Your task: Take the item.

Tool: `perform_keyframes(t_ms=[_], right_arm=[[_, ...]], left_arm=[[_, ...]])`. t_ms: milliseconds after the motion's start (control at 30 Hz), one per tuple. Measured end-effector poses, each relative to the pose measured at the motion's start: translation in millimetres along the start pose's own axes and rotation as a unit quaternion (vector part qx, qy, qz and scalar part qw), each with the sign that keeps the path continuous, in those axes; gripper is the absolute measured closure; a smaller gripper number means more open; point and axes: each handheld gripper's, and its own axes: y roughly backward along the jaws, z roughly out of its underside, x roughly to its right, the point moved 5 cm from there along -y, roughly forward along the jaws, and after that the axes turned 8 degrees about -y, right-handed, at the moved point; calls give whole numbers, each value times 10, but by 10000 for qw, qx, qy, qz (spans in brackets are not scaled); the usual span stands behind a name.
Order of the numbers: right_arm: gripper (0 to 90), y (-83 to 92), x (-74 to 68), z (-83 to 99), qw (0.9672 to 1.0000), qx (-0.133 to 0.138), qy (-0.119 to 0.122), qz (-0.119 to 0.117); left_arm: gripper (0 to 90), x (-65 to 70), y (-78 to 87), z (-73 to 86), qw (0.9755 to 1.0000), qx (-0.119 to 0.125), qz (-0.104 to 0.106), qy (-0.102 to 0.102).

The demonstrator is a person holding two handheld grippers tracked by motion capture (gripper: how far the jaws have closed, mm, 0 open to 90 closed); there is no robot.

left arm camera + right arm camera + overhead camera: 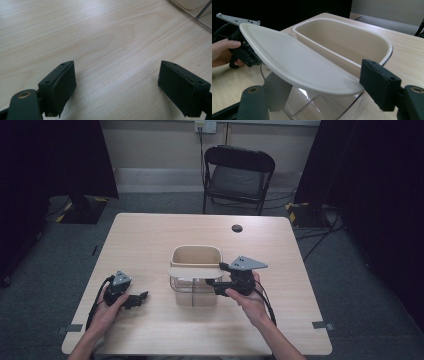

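- High view: a light wooden table (150, 240) takes up the middle of the frame, with a black folding chair (239, 172) behind it at the top centre and a small dark round spot (237, 228) on the tabletop near its far edge.
- High view: a clear container (194, 290) stands at the centre of the table. A beige inner tub (196, 255) sits in its far half, and a beige lid flap (192, 272) lies across its near half.
- High view: the left gripper (141, 298) lies low on the table at lower left, held by the left hand (107, 312), well apart from the container. The right gripper (212, 285), in the right hand (248, 298), reaches in from the right and meets the container's right side at the flap.
- Left gripper view: the two black jaws stand wide apart over bare wood with nothing between them. A corner of the clear container (200, 15) shows at upper right.
- Right gripper view: the jaws are spread on either side of the beige lid flap (297, 62), which slopes up to the upper left; I cannot tell whether they press on it. The inner tub (342, 42) sits behind it, and the left hand (223, 51) with its gripper appears at the left edge.
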Motion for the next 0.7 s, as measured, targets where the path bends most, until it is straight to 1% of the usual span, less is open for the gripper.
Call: perform_keyframes(t_ms=[700], right_arm=[[325,6,27,-23,10000,10,-33,-85]], left_arm=[[142,0,0,0,10000,2,0,0]])
